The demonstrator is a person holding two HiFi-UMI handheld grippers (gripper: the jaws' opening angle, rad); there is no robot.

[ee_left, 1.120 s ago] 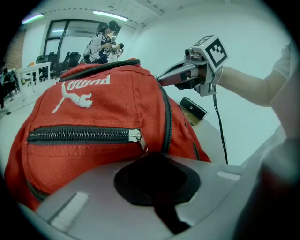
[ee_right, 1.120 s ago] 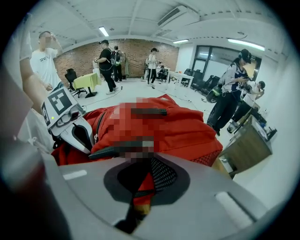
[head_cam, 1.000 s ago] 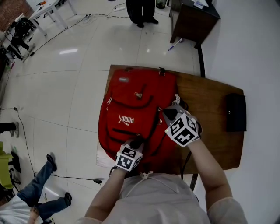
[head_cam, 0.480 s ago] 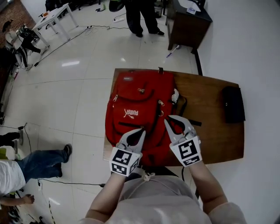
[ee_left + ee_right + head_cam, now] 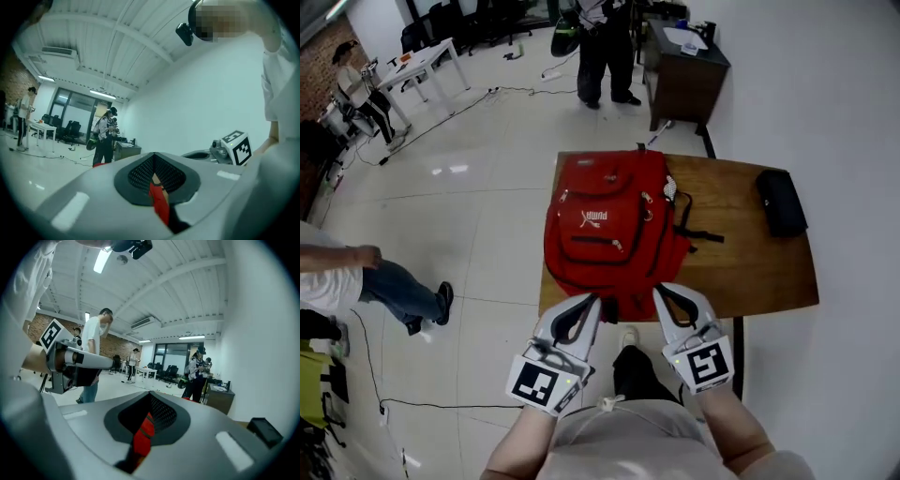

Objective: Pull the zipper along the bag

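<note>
Red backpack [image 5: 609, 230], brown wooden table [image 5: 742, 264], black pouch [image 5: 781, 202], glossy white floor [image 5: 478, 220]

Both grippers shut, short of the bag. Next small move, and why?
Probably open the right gripper and reach forward to the zipper pull on the red backpack. Both it and the left gripper are shut and empty at the near edge of the table, neither on the bag.

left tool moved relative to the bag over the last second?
Yes. The left tool pulled back toward the person: it was over the red backpack, and now sits off the table's near edge, tip by the bag's near end.
</note>
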